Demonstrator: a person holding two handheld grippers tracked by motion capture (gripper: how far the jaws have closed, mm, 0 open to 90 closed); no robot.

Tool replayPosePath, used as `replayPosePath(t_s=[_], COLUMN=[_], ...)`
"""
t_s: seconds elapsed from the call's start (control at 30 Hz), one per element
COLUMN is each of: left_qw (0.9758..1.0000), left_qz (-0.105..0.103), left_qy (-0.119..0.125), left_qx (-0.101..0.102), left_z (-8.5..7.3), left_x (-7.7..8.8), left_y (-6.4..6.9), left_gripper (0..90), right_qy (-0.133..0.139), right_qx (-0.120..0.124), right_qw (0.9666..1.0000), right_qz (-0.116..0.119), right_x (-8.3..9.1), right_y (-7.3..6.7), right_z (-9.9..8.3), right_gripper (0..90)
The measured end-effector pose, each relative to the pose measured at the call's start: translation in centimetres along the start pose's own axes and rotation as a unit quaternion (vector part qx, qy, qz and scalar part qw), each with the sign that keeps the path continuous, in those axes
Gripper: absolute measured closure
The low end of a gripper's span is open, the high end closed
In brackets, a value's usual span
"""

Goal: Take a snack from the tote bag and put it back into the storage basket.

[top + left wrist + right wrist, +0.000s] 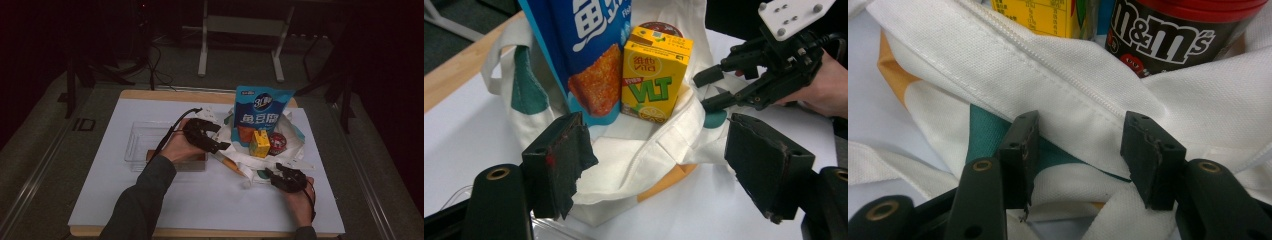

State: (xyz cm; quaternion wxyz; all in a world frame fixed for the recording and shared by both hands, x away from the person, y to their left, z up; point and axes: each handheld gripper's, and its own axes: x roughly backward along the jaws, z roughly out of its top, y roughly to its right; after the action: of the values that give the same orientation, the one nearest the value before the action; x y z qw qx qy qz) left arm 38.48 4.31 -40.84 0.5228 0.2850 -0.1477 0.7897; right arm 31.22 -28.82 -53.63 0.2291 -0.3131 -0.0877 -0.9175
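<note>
A white tote bag (250,161) (639,155) (1073,85) with teal and orange patches lies open on the white mat. In it stand a blue snack bag (260,112) (574,40), a yellow VLT carton (259,144) (654,75) (1033,15) and a dark M&M's can (278,142) (1168,35). My left gripper (220,137) (654,165) hovers at the bag's left side, jaws wide open and bare. At the bag's near edge is my right gripper (272,170) (711,90) (1080,145), open, one jaw on each side of the bag's zip hem.
A clear plastic tray (137,145) sits left of the bag, with a brown item (192,164) at its near right corner under my left hand. The white mat (200,200) covers a wooden table (150,93). A metal stand (240,25) rises beyond the table.
</note>
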Motion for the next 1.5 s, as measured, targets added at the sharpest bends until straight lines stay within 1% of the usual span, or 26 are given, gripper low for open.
replayPosePath(t_s=[0.07,0.1,0.17,0.2,0.23,0.3,0.33,0.4,0.43,0.5,0.53,0.63,0.7,0.77,0.8,0.87,0.9,1.0,1.03,1.1,1.13,1.17,1.2,1.37,1.5], left_qw=[1.0,1.0,1.0,1.0,1.0,1.0,0.9999,0.9999,0.9999,0.9999,1.0,1.0,1.0,1.0,1.0,1.0,1.0,1.0,1.0,0.9999,0.9999,0.9999,0.9999,0.9998,0.9998], left_qz=[-0.002,0.003,-0.001,0.002,0.0,0.004,0.001,0.004,-0.001,0.002,0.002,0.007,0.007,0.007,0.001,0.003,-0.001,-0.001,-0.001,0.0,-0.007,-0.007,-0.006,0.002,0.004], left_qy=[0.0,0.001,0.001,0.0,0.0,-0.007,-0.009,-0.012,-0.011,-0.01,-0.008,-0.005,-0.002,0.005,0.007,0.007,0.008,0.007,0.008,0.01,0.012,0.012,0.01,0.011,0.009], left_qx=[0.001,0.0,0.002,0.0,0.002,-0.004,-0.003,-0.005,-0.003,-0.007,-0.005,-0.003,-0.006,-0.002,0.002,0.0,-0.001,-0.004,-0.006,-0.003,-0.003,-0.004,-0.008,-0.017,-0.016], left_z=[0.1,0.1,0.3,0.3,0.4,0.6,0.7,0.9,0.9,1.1,1.1,1.3,1.4,1.6,1.6,1.8,1.8,2.0,2.1,2.1,2.3,2.3,2.4,2.8,2.8], left_x=[-0.1,-0.2,-0.3,-0.4,-0.5,-0.8,-1.0,-1.2,-1.3,-1.5,-1.6,-1.8,-1.8,-2.0,-2.1,-2.4,-2.7,-3.2,-3.3,-3.4,-3.6,-3.7,-3.9,-4.4,-4.8], left_y=[0.0,0.1,0.1,0.1,0.1,0.2,0.3,0.3,0.3,0.4,0.5,0.5,0.5,0.5,0.5,0.6,0.6,0.8,0.8,0.9,0.9,1.0,1.1,1.5,1.5], left_gripper=[22.3,22.1,20.8,20.6,19.7,19.6,19.2,17.5,17.6,17.8,18.0,20.2,22.6,22.9,22.9,23.1,23.9,25.6,28.8,30.5,30.5,33.5,33.4,34.6,35.6], right_qy=[0.0,0.0,-0.002,-0.002,-0.004,-0.004,-0.005,-0.004,-0.003,-0.001,0.0,0.0,0.0,0.002,0.002,0.003,0.003,0.003,0.003,0.002,0.002,0.003,0.002,0.004,0.005], right_qx=[0.0,0.002,0.001,-0.003,-0.003,-0.005,-0.005,-0.003,-0.002,-0.002,0.0,0.004,0.004,0.004,0.005,0.003,0.003,0.004,0.002,0.001,-0.001,0.001,0.0,0.0,0.003], right_qw=[1.0,1.0,1.0,1.0,1.0,1.0,1.0,1.0,1.0,1.0,0.9999,0.9999,0.9999,0.9999,0.9999,0.9999,0.9999,0.9999,0.9999,0.9999,1.0,0.9999,0.9999,0.9999,0.9999], right_qz=[0.0,-0.002,-0.004,-0.004,-0.005,-0.007,-0.007,-0.008,-0.008,-0.009,-0.011,-0.016,-0.016,-0.015,-0.015,-0.013,-0.013,-0.014,-0.012,-0.011,-0.009,-0.011,-0.011,-0.01,-0.013], right_x=[0.0,0.0,0.0,0.0,0.0,0.0,0.0,0.0,0.0,0.0,0.0,0.0,0.0,0.0,0.0,0.0,0.0,0.0,0.0,0.0,0.0,0.0,0.0,0.0,0.0], right_y=[0.0,0.0,-0.1,-0.1,-0.1,-0.2,-0.2,-0.2,-0.2,-0.2,-0.3,-0.5,-0.4,-0.4,-0.4,-0.4,-0.4,-0.4,-0.3,-0.3,-0.2,-0.3,-0.3,-0.3,-0.4], right_z=[0.0,0.0,0.0,0.1,0.1,0.1,0.1,0.1,0.0,0.0,0.0,-0.1,-0.1,-0.1,-0.1,-0.2,-0.2,-0.2,-0.2,-0.2,-0.2,-0.2,-0.2,-0.2,-0.2], right_gripper=[49.1,49.1,49.1,49.1,49.0,49.0,49.0,49.0,49.0,49.0,49.0,49.1,49.1,49.1,49.1,49.1,49.1,49.0,49.0,49.0,49.0,49.0,49.0,49.0,48.8])
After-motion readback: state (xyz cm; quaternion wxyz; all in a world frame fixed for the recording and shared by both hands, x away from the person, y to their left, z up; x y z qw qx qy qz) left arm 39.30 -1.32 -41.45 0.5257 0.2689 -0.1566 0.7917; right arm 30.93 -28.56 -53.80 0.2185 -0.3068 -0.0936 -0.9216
